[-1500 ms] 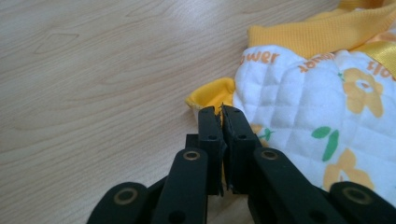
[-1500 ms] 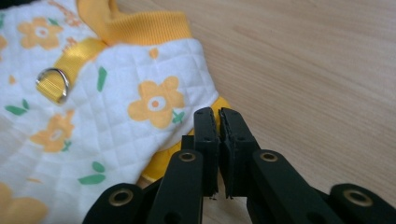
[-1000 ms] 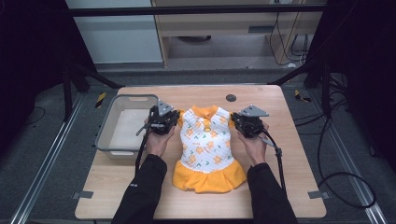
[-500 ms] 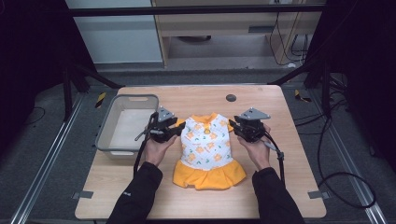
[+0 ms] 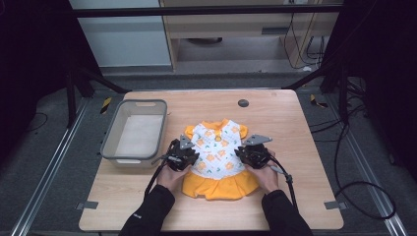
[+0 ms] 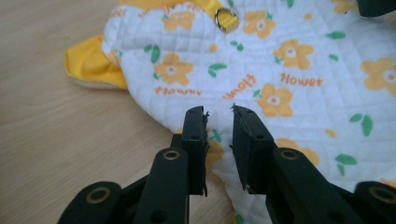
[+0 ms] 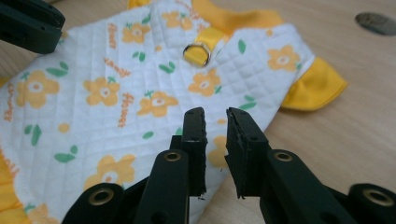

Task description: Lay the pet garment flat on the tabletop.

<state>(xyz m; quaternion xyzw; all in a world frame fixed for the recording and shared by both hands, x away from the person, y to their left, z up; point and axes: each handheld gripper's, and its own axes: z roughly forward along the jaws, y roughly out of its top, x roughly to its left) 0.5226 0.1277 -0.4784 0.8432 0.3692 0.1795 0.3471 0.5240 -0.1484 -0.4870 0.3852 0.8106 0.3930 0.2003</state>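
A small quilted white dress (image 5: 216, 152) with orange flowers, an orange skirt hem and orange sleeves lies flat on the wooden table. My left gripper (image 5: 193, 156) rests at the dress's left side near the waist. In the left gripper view its jaws (image 6: 218, 112) stand slightly apart over the edge of the dress (image 6: 289, 70), and nothing is pinched between them. My right gripper (image 5: 244, 153) sits at the dress's right side. Its jaws (image 7: 215, 114) are likewise a little apart above the fabric edge (image 7: 116, 93). A metal ring (image 6: 223, 18) hangs at the collar.
A grey plastic bin (image 5: 105, 142) stands on the table's left part, close to my left gripper. A dark round disc (image 5: 243, 103) lies at the back of the table. Bare wood (image 5: 295, 128) stretches to the right of the dress and behind it.
Both grippers have slid back toward the person, from the dress's shoulders down along its sides to the waist. The dress lies flat in about the same place.
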